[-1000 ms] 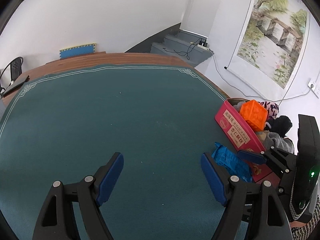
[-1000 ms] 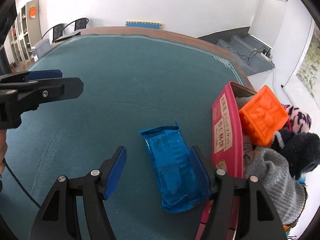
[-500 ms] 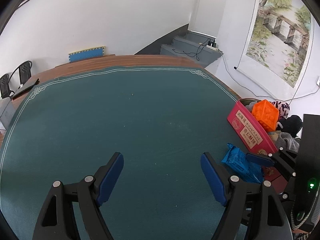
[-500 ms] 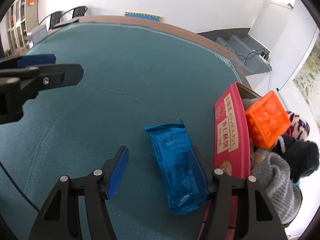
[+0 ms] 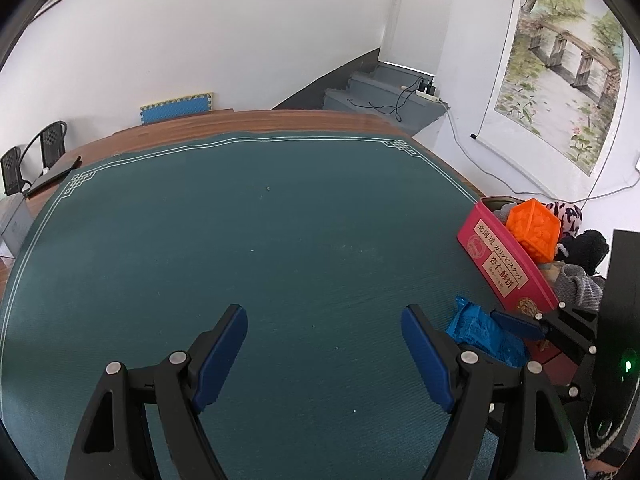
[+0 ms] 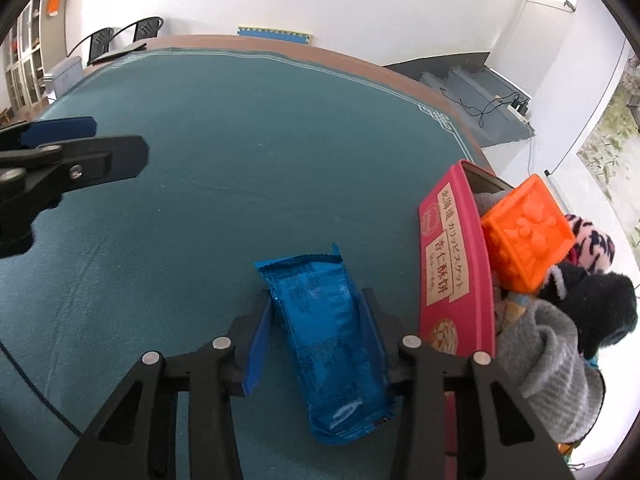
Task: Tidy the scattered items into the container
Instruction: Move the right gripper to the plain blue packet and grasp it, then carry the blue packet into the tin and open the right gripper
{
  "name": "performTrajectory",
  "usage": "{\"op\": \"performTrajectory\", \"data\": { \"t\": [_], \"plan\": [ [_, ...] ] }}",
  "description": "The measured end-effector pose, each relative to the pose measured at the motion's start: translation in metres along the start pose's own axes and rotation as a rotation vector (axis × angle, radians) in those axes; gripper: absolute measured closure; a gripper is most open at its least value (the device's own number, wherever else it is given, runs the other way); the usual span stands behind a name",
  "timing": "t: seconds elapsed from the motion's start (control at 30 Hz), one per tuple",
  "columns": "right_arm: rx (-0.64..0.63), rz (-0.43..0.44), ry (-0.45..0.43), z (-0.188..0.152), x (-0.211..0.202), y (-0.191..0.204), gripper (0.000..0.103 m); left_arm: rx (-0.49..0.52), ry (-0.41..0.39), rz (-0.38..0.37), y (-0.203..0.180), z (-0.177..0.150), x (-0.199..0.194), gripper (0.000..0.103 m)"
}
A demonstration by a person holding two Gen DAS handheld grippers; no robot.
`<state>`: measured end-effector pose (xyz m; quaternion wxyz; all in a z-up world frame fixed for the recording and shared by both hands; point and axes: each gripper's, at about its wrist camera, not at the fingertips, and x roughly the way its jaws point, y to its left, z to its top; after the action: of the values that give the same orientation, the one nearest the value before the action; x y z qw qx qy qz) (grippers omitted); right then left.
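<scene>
Glossy crinkled blue foil snack wrapper [image 6: 328, 336] on the matt green felt worktop [image 6: 240, 160]; grey ribbed knit cloth [image 6: 556, 372] nearby.

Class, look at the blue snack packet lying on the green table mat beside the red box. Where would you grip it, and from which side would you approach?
Grip the blue snack packet across its narrow width, near mid-length, coming down from above. It lies flat with long straight edges, so pads can meet both sides. The right gripper straddles it this way, its jaws closing. The red box sits close on one side, so keep the finger there tight to the packet.
</scene>
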<state>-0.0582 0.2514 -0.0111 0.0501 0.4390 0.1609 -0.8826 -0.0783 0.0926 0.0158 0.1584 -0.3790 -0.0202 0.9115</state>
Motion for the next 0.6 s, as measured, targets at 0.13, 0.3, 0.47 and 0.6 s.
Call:
{"op": "performTrajectory", "data": {
  "t": [0.13,0.3,0.47,0.6],
  "plan": [
    [0.019,0.029,-0.023,-0.005,-0.010,0.004,0.062,0.001,0.000,0.000,-0.001,-0.001,0.000,0.022],
    [0.055,0.069,-0.072,-0.011,-0.028,0.008,0.065,-0.006,0.002,-0.002,0.000,-0.001,0.000,0.022],
    [0.132,0.078,-0.175,-0.018,-0.067,-0.008,0.065,-0.008,0.006,-0.012,-0.001,-0.001,0.000,0.022],
    [0.223,0.052,-0.282,-0.027,-0.110,-0.041,0.065,-0.005,0.013,-0.036,-0.006,-0.003,-0.001,0.022]
  ]
}}
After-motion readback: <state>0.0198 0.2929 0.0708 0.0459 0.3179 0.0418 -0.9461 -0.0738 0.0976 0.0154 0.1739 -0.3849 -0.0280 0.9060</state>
